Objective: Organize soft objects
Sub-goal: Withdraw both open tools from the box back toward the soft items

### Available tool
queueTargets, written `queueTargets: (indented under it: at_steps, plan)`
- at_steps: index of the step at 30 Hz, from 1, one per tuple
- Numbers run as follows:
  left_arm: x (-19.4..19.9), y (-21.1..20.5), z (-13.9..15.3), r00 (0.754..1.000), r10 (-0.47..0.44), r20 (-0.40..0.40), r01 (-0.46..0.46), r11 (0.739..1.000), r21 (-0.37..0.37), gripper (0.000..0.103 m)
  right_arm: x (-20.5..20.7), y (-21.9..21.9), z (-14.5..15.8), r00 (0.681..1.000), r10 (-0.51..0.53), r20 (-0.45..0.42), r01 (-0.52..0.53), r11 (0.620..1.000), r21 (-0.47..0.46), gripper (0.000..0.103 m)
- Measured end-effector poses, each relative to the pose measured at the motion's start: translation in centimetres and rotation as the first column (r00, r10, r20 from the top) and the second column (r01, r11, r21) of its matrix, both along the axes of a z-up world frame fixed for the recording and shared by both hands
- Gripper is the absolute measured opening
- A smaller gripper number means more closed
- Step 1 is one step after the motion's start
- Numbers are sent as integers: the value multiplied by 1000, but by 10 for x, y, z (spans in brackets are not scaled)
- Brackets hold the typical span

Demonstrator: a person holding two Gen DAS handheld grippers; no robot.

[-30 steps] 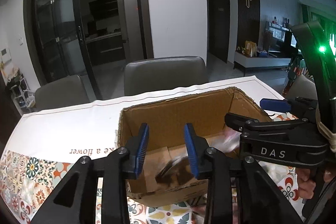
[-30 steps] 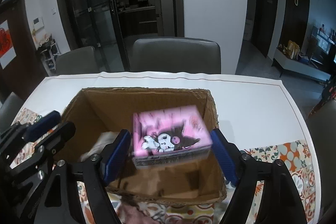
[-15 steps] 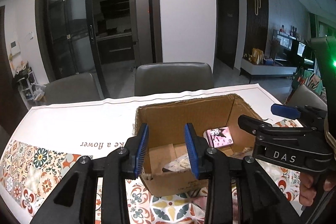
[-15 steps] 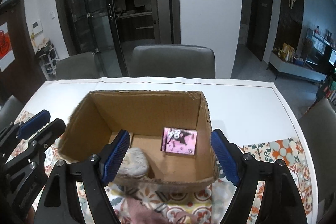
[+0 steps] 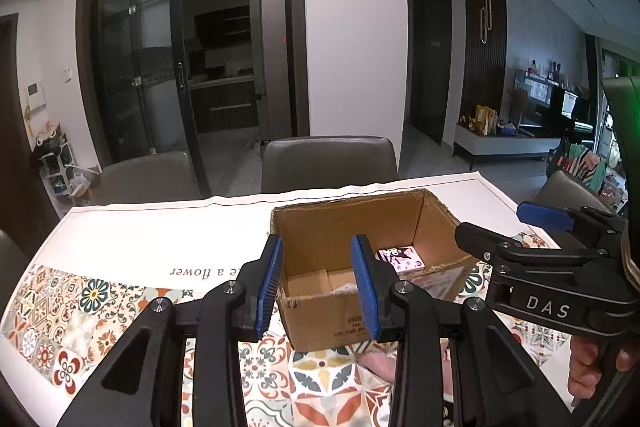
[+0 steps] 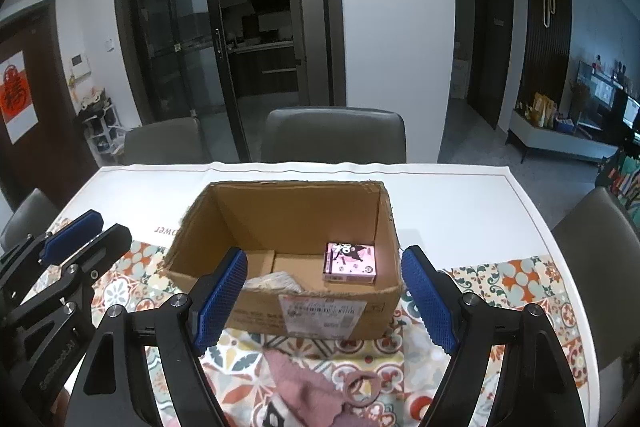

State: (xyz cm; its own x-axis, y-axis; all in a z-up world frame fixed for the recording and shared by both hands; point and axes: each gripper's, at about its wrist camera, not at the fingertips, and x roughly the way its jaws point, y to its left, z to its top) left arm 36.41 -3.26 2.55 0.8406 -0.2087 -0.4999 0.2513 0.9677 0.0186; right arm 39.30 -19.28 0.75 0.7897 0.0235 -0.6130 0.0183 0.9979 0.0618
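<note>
Item: cardboard box [image 6: 288, 227], open-topped, on my table [image 6: 460, 203] with its patterned cloth. Contents: 1 pink packet [image 6: 350, 262] at the right inner wall; 1 pale bundle [image 6: 274, 281] against the near wall. Outside, in front of the box: 1 pink cloth [image 6: 304, 383]. My left tool [image 5: 316, 285]: pads apart, narrow gap, nothing between. My right tool [image 6: 326, 301]: pads wide apart, nothing held.
</note>
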Motion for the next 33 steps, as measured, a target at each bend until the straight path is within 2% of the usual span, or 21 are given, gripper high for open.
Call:
queueTargets:
  at_steps: [13, 24, 33]
  plan:
    - [-45, 24, -3, 999, 36, -32, -36, 999, -27, 36, -49, 21, 3, 999, 42, 5, -42, 999, -6, 81]
    - [-88, 42, -15, 997, 55, -58, -56, 998, -16, 36, -85, 36, -4, 997, 79, -4, -79, 997, 4, 81]
    - [-119, 47, -32, 993, 61, -102, -61, 998, 2, 36, -109, 45, -18, 992, 118, -52, -118, 993, 6, 81]
